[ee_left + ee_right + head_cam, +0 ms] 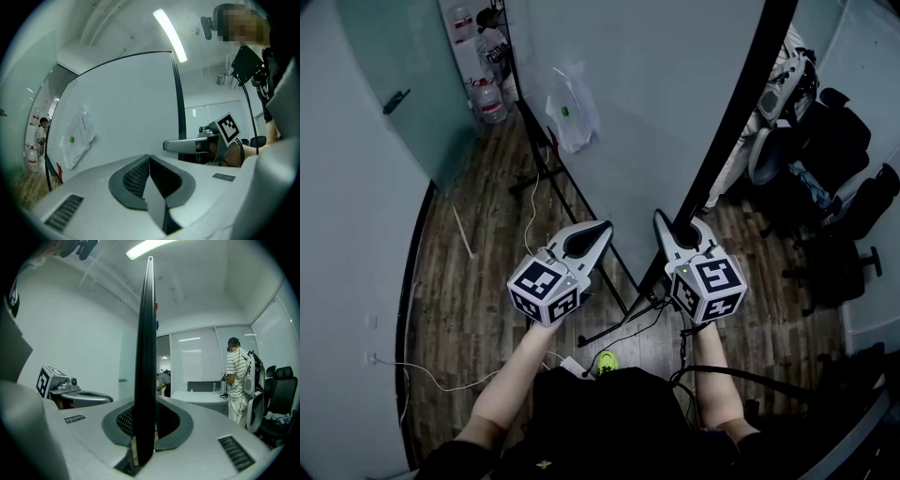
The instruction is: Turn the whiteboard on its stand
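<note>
The left gripper [600, 227] has its jaws together with nothing between them. Just ahead of their tips is the white face of the whiteboard [656, 112], and a sleeved sheet of paper [77, 136] hangs on it off to the jaws' left. Whether the tips touch the face I cannot tell.

The board is a broad, flat panel on a black stand [542, 161]. It looks stiff and probably not heavy for its size, but it is wide enough to swing with some momentum once it pivots. The face is smooth and offers no grip, so closed jaws there could only push.

The black frame edge [146, 333] is the obvious hold, since it is narrow, rigid and thin enough to fit between the pads. The right gripper [664, 220] has it there already, with its jaws clamped on that edge, which runs straight up from between them. The frame looks slick, so a firm pinch and a slow, even turn would suit it — a jerk might let it slide through or rock the stand's legs.
</note>
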`<control>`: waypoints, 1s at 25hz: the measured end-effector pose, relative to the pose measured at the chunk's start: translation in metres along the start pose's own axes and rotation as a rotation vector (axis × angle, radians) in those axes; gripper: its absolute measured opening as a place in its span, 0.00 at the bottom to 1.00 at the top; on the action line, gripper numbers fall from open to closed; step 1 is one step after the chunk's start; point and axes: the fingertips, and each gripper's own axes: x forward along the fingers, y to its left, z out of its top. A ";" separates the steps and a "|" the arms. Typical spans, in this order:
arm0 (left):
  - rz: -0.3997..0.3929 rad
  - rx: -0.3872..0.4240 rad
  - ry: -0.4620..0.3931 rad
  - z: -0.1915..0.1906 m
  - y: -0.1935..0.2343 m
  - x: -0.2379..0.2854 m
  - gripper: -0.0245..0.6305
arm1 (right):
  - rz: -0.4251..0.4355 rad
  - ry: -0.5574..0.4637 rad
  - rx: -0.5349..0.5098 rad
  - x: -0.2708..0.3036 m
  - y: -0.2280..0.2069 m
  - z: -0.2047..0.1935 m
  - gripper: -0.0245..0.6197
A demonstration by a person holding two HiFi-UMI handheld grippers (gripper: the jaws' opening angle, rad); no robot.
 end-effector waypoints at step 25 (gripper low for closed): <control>-0.079 0.006 -0.012 0.008 -0.036 -0.069 0.05 | -0.314 0.024 -0.064 -0.022 -0.009 -0.014 0.16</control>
